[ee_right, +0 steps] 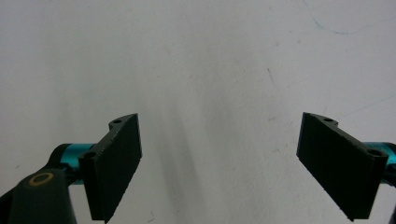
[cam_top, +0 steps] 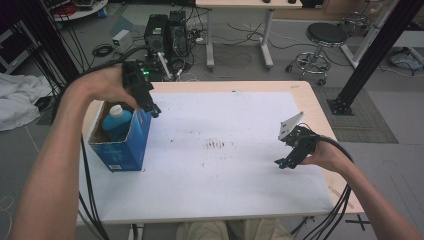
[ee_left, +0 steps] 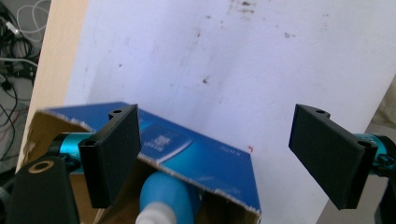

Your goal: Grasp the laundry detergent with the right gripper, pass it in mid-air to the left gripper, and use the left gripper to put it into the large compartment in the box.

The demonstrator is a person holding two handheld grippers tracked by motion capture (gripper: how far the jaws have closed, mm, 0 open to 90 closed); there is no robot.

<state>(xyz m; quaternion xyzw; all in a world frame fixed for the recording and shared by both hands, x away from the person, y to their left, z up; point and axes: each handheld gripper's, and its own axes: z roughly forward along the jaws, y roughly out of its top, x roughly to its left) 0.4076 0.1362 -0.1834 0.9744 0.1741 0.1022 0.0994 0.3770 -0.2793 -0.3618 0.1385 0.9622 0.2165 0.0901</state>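
Observation:
A blue cardboard box [cam_top: 124,145] stands open-topped at the table's left edge, with a blue bottle [cam_top: 116,121] with a white cap upright inside it. My left gripper [cam_top: 154,111] hovers just above the box's far right corner, jaws wide apart and nothing between them. In the left gripper view the box's rim [ee_left: 201,163] and the bottle [ee_left: 166,196] lie below the open jaws of the left gripper [ee_left: 219,156]. My right gripper [cam_top: 281,162] rests low over the white sheet at the right, open and empty; the right gripper view shows the right gripper [ee_right: 236,165] over bare white sheet.
A white sheet [cam_top: 215,150] with dark smudges covers most of the wooden table [cam_top: 305,92]. Cables trail off the front edge on both sides. Beyond the table stand computer towers [cam_top: 165,32], a stool [cam_top: 325,37] and a second desk.

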